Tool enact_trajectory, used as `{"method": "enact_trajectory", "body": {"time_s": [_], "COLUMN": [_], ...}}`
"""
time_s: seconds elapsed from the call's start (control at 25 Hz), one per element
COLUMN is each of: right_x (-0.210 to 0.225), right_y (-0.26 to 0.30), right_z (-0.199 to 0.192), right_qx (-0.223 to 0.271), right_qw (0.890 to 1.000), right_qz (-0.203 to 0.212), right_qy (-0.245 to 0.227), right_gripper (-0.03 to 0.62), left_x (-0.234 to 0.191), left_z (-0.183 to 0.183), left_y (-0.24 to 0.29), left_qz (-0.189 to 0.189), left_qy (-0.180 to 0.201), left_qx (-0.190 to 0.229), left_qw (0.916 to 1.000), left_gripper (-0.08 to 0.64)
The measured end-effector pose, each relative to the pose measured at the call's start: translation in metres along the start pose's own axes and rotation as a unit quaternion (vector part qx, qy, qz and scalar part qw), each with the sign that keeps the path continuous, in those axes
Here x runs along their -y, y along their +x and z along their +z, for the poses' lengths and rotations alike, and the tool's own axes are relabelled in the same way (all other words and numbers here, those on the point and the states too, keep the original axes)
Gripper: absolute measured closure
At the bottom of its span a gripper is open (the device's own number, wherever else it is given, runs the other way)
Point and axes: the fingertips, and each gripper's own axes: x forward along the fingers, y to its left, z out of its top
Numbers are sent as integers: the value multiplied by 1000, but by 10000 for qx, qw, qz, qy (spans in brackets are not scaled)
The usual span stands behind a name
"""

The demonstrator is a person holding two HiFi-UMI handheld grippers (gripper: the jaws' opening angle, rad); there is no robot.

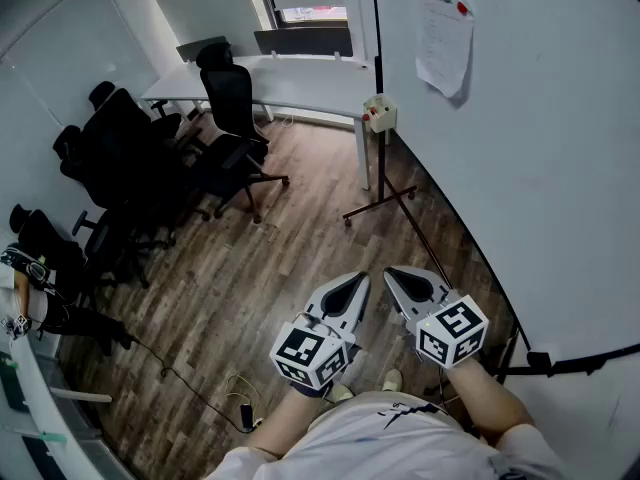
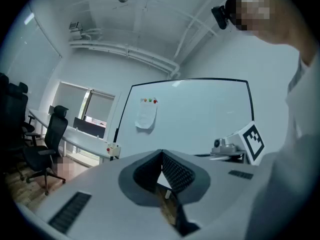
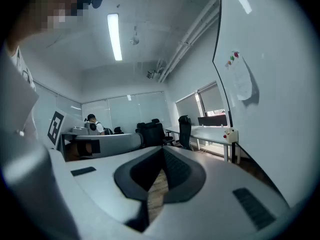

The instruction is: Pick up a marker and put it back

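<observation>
A small white holder box (image 1: 380,114) with red-tipped items in it hangs at the left edge of the whiteboard (image 1: 540,168); I cannot make out single markers. The box also shows in the left gripper view (image 2: 113,149) and the right gripper view (image 3: 230,133). Both grippers are held low and close to the person's body, over the wooden floor and far from the box. My left gripper (image 1: 362,279) (image 2: 161,153) is shut with nothing between its pads. My right gripper (image 1: 391,272) (image 3: 162,149) is shut and empty too.
A paper sheet (image 1: 443,38) is pinned to the whiteboard by coloured magnets. The board's stand legs (image 1: 385,203) spread across the floor ahead. Several black office chairs (image 1: 130,168) crowd the left, next to a white table (image 1: 290,83). A cable (image 1: 190,383) lies on the floor.
</observation>
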Motion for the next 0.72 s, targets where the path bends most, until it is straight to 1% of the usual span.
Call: {"method": "enact_trajectory", "body": {"time_s": [0.16, 0.28, 0.52, 0.72], "right_x": [4, 6, 8, 23], "right_y": [-4, -7, -19, -30], "right_z": [1, 6, 8, 10], "right_qx": [2, 97, 153, 224], "right_qw": [10000, 9999, 9997, 9995], "right_qz": [41, 97, 179, 170], "right_qy": [28, 49, -63, -136], "right_gripper": [580, 580, 578, 578], "left_x": [4, 7, 14, 20], "left_z": [-1, -1, -4, -6], "left_y": [6, 10, 15, 27], "left_qz": [1, 9, 80, 164], "left_qy": [10, 8, 27, 80], "left_qx": [0, 17, -1, 36], "left_qw": [10000, 10000, 10000, 9998], "left_gripper": [549, 549, 549, 549]}}
